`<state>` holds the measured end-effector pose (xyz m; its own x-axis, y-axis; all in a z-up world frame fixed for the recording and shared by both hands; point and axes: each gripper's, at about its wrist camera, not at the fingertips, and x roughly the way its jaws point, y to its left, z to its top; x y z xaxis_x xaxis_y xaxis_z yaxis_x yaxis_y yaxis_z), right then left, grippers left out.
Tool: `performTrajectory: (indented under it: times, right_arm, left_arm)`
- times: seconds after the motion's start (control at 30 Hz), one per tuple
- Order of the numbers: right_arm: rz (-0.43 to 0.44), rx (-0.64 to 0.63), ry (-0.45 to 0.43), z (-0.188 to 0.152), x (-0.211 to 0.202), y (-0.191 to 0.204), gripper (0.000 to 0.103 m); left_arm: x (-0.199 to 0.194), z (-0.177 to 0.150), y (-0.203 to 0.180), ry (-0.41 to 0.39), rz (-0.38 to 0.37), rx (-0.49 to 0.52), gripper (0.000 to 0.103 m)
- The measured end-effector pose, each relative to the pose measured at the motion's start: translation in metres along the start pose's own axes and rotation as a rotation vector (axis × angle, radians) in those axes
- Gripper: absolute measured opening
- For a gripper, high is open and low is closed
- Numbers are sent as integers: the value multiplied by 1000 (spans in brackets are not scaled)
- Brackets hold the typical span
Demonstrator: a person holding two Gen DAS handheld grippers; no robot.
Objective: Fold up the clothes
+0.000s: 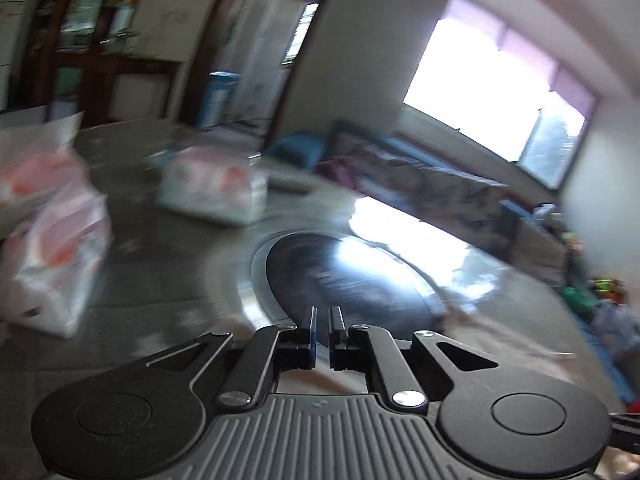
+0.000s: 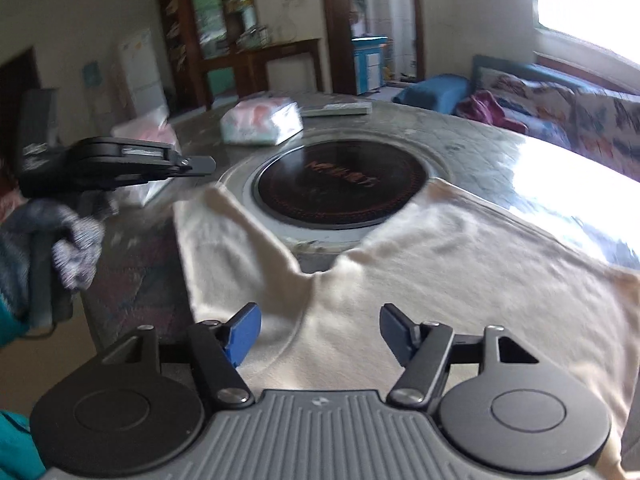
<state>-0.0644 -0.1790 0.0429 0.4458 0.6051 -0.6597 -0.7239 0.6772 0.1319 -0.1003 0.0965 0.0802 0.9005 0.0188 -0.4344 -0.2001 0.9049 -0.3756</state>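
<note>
Shirt (image 2: 420,280) lay flat on the table (image 2: 480,152); we judged folding just starting. Left claw (image 1: 322,322) was together, empty; right claw (image 2: 320,332) apart above it, needing an edge.

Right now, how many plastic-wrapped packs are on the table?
3: one pack beyond the round cooktop, two packs at the table's left edge. Blur may hide more.

Orange lettering on round black cooktop (image 2: 340,188) (too blurred to read); no other text legible.
</note>
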Motion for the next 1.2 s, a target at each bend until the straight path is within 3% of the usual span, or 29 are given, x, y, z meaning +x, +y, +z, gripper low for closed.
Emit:
performTrajectory:
  times: [0.17,0.27,0.33,0.4,0.47,0.53,0.6,0.73,0.8,1.0,1.07,1.13,1.2]
  right_arm:
    - [-25,140,-65,-3,-28,-37,65]
    - [-41,211,-95,-4,-43,-55,65]
    - [-53,221,-103,-6,-48,-59,65]
    - [-61,211,-100,-10,-52,-61,65]
    - [-59,204,-91,-13,-51,-61,65]
    - [-54,199,-83,-16,-48,-60,65]
    - [-45,199,-76,-17,-44,-60,65]
    - [-19,194,-67,-18,-34,-53,65]
    - [-13,185,-65,-19,-32,-49,65]
    - [-13,166,-58,-18,-29,-40,65]
    - [-20,164,-54,-18,-29,-40,65]
    - [-27,166,-51,-19,-29,-41,65]
    - [-29,174,-54,-19,-31,-43,65]
  left_arm:
    - [-13,-3,-65,-7,-316,97,5]
    - [-11,-17,-101,25,-396,207,6]
    - [-6,-26,-112,45,-358,258,9]
    - [-1,-32,-107,68,-299,246,9]
    - [1,-36,-90,65,-185,220,13]
    - [1,-39,-70,53,-58,194,33]
    - [-1,-41,-48,38,74,162,45]
    - [1,-38,-7,19,310,93,58]
    - [3,-36,13,19,404,62,58]
    - [17,-33,40,49,430,-6,53]
    - [22,-32,39,50,425,3,39]
    - [22,-32,36,48,394,-3,13]
    - [16,-29,32,19,332,-10,8]
